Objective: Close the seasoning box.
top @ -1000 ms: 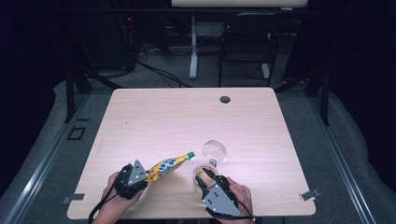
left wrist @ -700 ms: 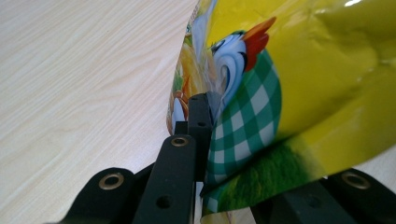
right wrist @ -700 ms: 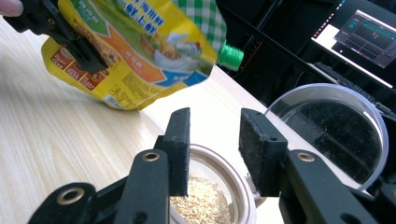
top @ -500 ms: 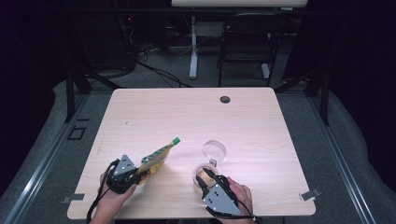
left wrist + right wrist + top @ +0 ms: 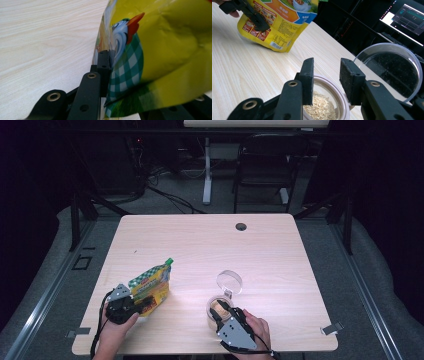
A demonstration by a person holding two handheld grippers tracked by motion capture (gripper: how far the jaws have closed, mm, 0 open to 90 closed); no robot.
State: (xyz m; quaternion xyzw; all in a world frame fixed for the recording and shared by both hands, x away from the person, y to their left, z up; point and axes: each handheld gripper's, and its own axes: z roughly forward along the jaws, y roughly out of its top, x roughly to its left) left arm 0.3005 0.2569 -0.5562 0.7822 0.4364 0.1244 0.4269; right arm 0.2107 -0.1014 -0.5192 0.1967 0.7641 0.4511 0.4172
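Claws first, nearest the person's edge of the counter [image 5: 280,245]. Right claw [image 5: 223,312] sits with its jaws about half open, one jaw inside the rim of the small round jar [image 5: 216,304] and the other outside it, so the jar's wall stands between the pads; from the right gripper view I cannot tell whether the pads press on that wall. Jar [image 5: 332,100] is open and holds pale, crumbly grains [image 5: 319,108]. Just beyond this claw, touching the jar's far side, its clear round lid [image 5: 229,282] lies on the counter.

Left claw [image 5: 142,305] is off to the left, well apart from the right claw. A yellow pouch [image 5: 150,285] with a green cap [image 5: 169,262] is between its jaws, tilted, with its bottom low by the claw and its cap pointing up and away. Its jaws have just been opening; in the left gripper view one pad lies against the printed side of the pouch [image 5: 160,50], while the other jaw is hidden behind the pouch, so I cannot tell whether the grip holds.

Count: two claws, one pouch, one jar, one lid. Farther off, a dark round hole [image 5: 241,226] sits near the counter's far edge.
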